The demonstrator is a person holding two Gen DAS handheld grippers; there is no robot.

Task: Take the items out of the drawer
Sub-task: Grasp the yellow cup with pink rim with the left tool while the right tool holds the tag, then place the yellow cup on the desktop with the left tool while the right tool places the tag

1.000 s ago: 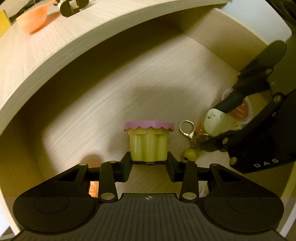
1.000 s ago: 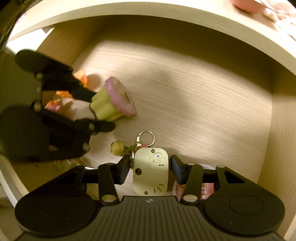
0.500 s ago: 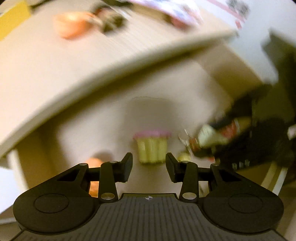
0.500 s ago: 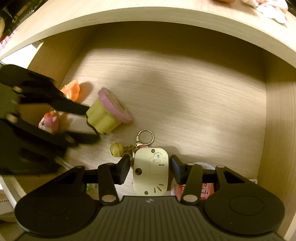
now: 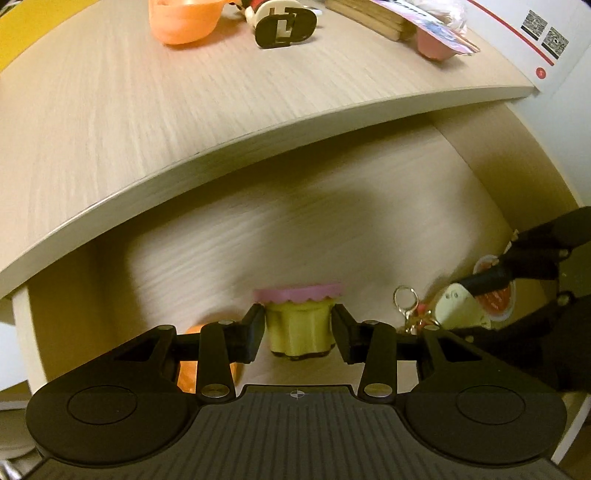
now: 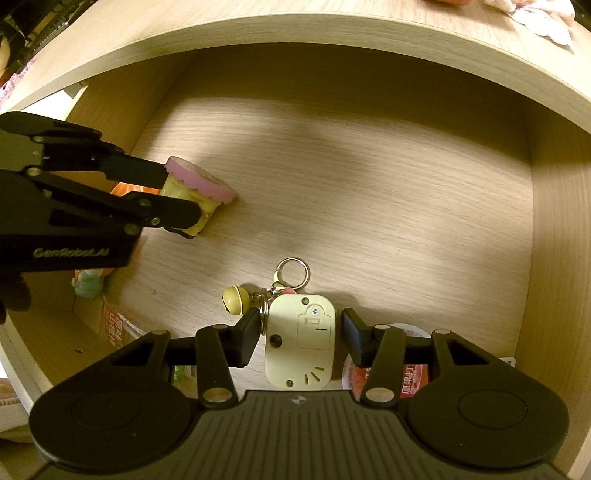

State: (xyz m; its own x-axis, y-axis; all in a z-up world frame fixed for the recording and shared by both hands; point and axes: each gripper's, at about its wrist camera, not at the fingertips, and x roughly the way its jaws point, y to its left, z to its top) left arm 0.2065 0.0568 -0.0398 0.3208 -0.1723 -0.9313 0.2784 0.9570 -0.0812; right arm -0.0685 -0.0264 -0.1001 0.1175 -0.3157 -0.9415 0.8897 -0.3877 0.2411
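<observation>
Left wrist view looks down into the open drawer [image 5: 369, 229], where the left gripper [image 5: 298, 325] straddles a small yellow cupcake toy [image 5: 300, 325] with a scalloped pink top. Its jaws are opening, the toy between them with slivers of gap at both pads, so I would not call it held. It stands on the drawer floor near the left side. From its moulded look I judge it a light, stiff plastic piece; the fluted sides give the pads some purchase, and the body below the pink rim seems the place to pinch, since the rim would stop it sliding down and out.

The right gripper [image 6: 300, 338] is stationed around a cream keychain gadget [image 6: 300, 341], jaws partly apart with daylight on either side, so nothing is gripped there either. That gadget looks hard, flat and light; its loose ring [image 6: 293, 272] and little bell [image 6: 233, 298] will dangle and may snag, so the flat body's two long edges look the better hold.

Only the left wrist view shows the tabletop [image 5: 110, 110] above the drawer with an orange cup [image 5: 183, 20] on it, a likely landing place. Only the right wrist view shows the cupcake tilted from the side, a small figurine [image 6: 88, 284] and a packet [image 6: 118, 326] under the left gripper, and a sealed jelly cup [image 6: 417, 373] by its own right finger
</observation>
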